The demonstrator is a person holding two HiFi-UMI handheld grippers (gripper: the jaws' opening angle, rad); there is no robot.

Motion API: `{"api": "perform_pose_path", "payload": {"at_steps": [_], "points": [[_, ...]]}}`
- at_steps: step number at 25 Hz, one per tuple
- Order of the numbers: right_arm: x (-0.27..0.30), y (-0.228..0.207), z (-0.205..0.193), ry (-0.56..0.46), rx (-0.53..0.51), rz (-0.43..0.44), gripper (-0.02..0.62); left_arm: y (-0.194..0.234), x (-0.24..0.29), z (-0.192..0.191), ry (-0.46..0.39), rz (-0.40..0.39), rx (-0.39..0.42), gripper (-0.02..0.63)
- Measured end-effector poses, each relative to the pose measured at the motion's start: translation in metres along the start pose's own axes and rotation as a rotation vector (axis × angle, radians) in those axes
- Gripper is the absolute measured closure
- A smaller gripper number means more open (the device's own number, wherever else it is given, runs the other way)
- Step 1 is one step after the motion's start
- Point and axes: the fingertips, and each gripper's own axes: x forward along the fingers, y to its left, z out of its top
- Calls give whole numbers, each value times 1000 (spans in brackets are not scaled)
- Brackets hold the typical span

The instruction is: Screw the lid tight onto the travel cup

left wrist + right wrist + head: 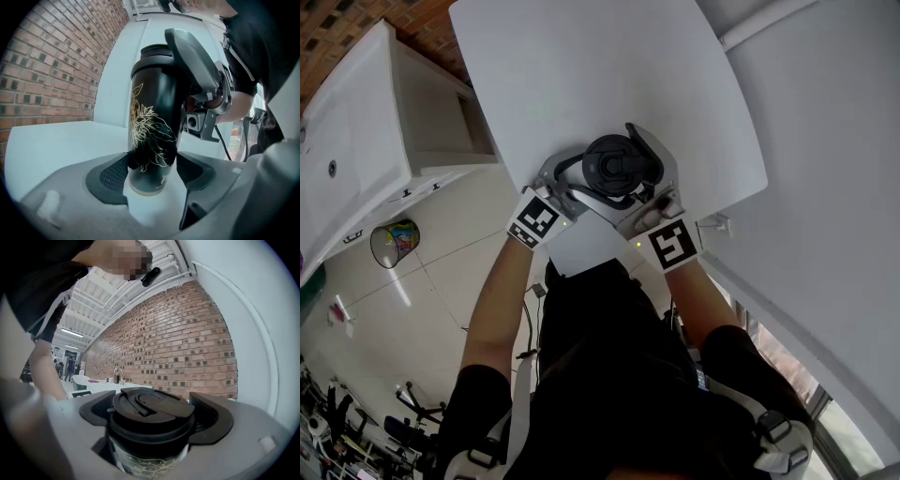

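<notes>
Travel cup (152, 131) stands upright on the white bench (581, 75), near its edge; left tongs (152, 172) clamp its lower body, right tongs (154, 414) clamp the black lid (150, 404) on top.

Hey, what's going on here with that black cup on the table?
A person is working on a black travel cup with handheld tongs in each hand. The left tongs clamp the cup's body near its base, where it stands on the white table. The right tongs are closed around the lid on top, placed to twist it. Whether the lid is fully tight can't be told.
</notes>
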Motion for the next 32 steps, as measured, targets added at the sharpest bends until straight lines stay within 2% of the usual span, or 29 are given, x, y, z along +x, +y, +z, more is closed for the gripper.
{"api": "perform_pose_path", "payload": {"at_steps": [6,12,14,17,19,24,26,29,32], "points": [[-1,-4,-3,5,30,-83,121,0,1,0,1,4,2,276],[3,-7,-2,25,16,-225,121,2,-2,-1,-2,9,0,278],[4,-7,-4,32,27,-244,121,2,-2,-1,-2,10,0,278],[1,-4,-2,18,89,-171,92,3,-1,-1,0,12,-1,278],[-3,0,2,13,102,-68,74,2,0,-1,1,10,-3,277],[-5,7,4,71,51,238,74,2,0,-2,1,8,-2,276],[-4,9,5,84,40,312,74,2,0,-1,0,7,-4,276],[-4,9,6,71,36,324,95,2,-1,0,-1,6,-6,276],[-4,8,8,53,46,281,118,3,-2,0,0,6,-4,277]]}}
